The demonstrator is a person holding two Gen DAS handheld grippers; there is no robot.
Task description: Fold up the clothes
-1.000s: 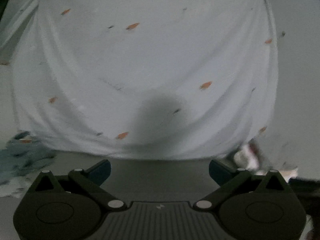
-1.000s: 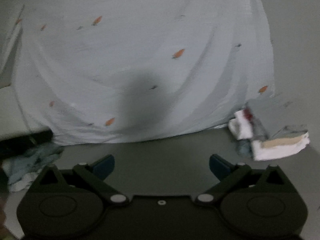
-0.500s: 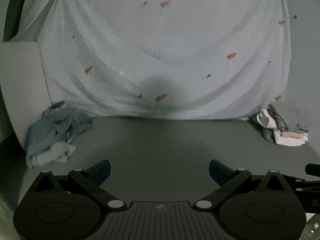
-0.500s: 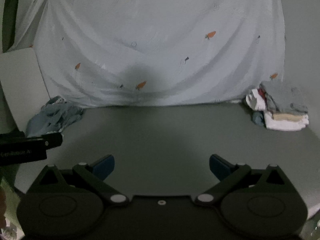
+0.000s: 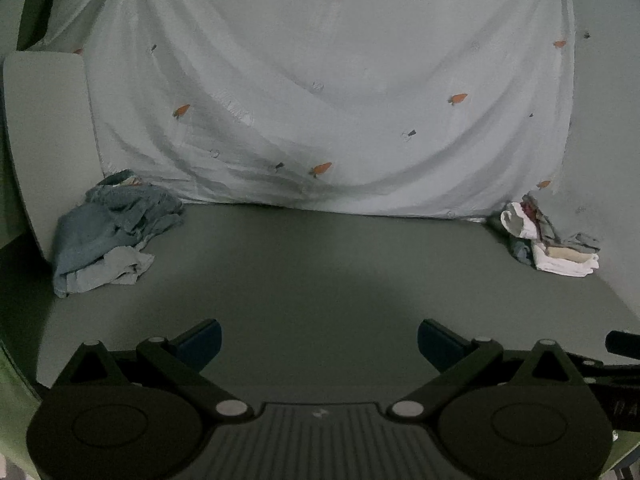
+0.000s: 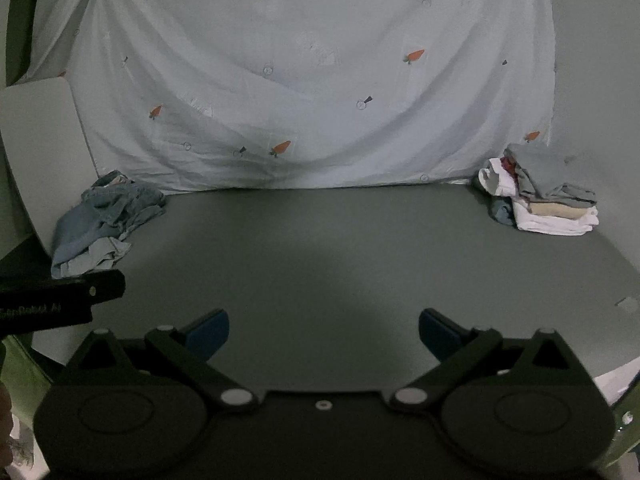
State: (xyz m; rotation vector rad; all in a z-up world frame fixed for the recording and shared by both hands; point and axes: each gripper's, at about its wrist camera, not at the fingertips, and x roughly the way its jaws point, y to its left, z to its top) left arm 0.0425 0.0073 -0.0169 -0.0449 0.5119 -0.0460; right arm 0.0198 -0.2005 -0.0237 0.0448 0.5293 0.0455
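Now that both views have drawn well back from the carrot-print sheet (image 5: pixel 328 80), more of the grey tabletop (image 5: pixel 320 264) shows. Lowest in frame: left gripper (image 5: pixel 318 336) and right gripper (image 6: pixel 324 330), jaws spread wide, holding nothing. Farther up, at left: crumpled heap of blue clothes (image 5: pixel 108 232), unfolded. At right: folded stack (image 6: pixel 548 204) against the sheet. Probably between garments, with the blue heap next.

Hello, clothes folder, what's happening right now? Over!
Left hand-held gripper open, empty. Right hand-held gripper open, empty. Crumpled blue clothes far left, untouched; folded stack far right. Grey table between, nothing blocking.
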